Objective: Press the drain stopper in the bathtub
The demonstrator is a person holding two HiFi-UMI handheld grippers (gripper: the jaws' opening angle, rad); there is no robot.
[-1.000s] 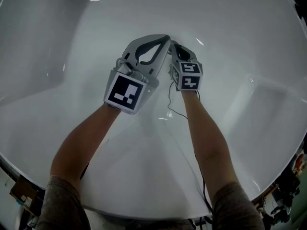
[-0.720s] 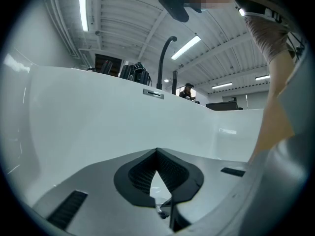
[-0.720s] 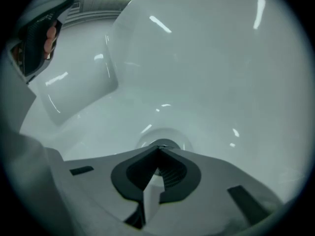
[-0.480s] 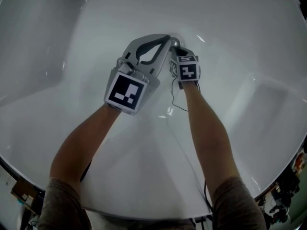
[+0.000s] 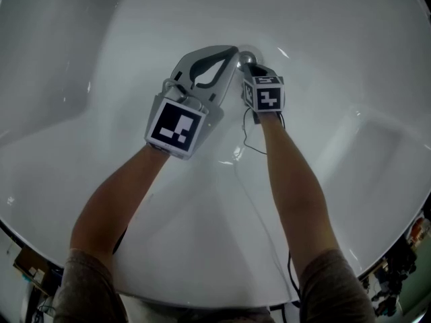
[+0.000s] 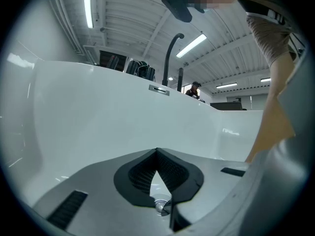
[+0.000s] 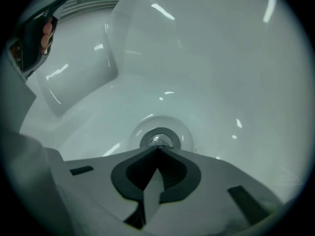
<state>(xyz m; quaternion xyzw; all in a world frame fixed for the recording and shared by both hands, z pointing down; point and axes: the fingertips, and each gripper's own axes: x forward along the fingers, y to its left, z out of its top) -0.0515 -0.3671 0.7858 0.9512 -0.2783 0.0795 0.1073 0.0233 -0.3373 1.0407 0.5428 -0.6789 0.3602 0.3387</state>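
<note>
Inside a white bathtub (image 5: pixel 202 221), two hand-held grippers are being brought together over the drain.

On the left, the left gripper (image 5: pixel 234 51) is being held with its jaws closed tip to tip and nothing between them. In its own view, a chrome glint is being shown through the small gap below its meeting tips (image 6: pixel 157 150); this is probably the stopper.

The drain stopper (image 5: pixel 246 58) is being shown just beyond both sets of tips, to the right of the left gripper's tips and directly ahead of the right gripper's. In the right gripper view it is being seen as a round chrome cap (image 7: pixel 157 139) seated in the drain recess.

On the right, the right gripper (image 5: pixel 250 66) is also being held closed and empty, its tips (image 7: pixel 158 149) being aimed at the cap; contact cannot be confirmed.

The stopper is being judged rigid, smooth and likely slippery. It is fixed in place, so it is better pushed squarely at the cap's centre than gripped.

No brand or legible writing is being shown, only black-and-white marker squares on the grippers.
</note>
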